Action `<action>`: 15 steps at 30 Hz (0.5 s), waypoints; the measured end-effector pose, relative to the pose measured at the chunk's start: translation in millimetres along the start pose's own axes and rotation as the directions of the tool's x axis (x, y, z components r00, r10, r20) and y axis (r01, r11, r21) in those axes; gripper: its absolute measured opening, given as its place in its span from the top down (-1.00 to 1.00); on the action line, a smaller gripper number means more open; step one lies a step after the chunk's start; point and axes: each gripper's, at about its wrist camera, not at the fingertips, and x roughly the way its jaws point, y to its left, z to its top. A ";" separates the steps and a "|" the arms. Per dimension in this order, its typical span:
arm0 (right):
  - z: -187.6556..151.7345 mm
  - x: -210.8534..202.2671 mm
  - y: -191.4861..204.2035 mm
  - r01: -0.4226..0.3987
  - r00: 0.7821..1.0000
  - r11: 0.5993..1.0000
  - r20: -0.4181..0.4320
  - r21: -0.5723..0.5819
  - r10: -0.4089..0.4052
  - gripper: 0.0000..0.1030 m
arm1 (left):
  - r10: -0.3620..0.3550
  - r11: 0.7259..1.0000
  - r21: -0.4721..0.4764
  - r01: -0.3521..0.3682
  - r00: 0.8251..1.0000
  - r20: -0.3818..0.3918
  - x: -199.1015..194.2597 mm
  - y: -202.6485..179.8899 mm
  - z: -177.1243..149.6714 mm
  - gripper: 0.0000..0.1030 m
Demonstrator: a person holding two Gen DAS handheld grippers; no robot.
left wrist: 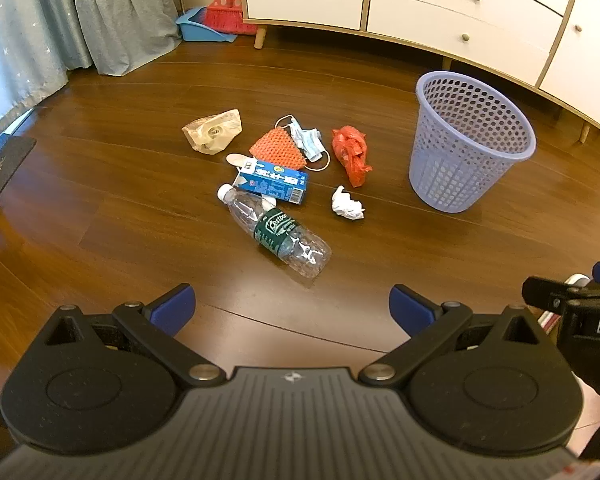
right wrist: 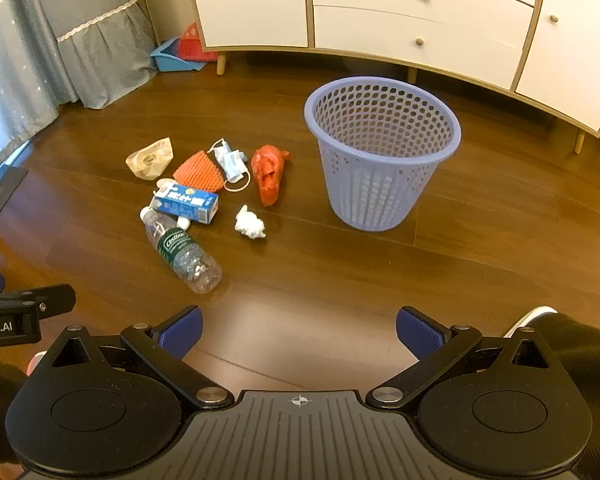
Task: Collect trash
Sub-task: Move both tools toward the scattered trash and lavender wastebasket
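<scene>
One basket (right wrist: pixel 382 152), one bottle (right wrist: pixel 182 250), one carton (right wrist: pixel 186 204) — both claws empty.

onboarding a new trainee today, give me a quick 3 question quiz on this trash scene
1. True or false: the lavender basket already holds trash.
2. Which item lies nearest the left gripper? A) red plastic bag B) clear water bottle C) face mask
3. Fill in: the blue milk carton lies between the orange mesh piece and the ____.

Key
1. False; through its mesh it looks empty, and all the litter is on the wooden floor.
2. B
3. water bottle; its capped end sits right by the carton.
</scene>
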 end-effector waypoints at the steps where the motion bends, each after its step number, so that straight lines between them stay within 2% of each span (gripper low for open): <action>1: 2.7 2.0 -0.1 0.000 1.000 1.000 -0.001 0.000 0.000 -0.96 | 0.002 1.000 0.001 -0.002 1.000 -0.001 1.8 0.1 2.5 -0.98; 15: 21.4 31.8 -5.0 -0.004 1.000 1.000 -0.015 0.000 0.004 -0.96 | 0.036 0.999 0.000 -0.036 0.999 0.010 29.8 -4.1 38.7 -0.98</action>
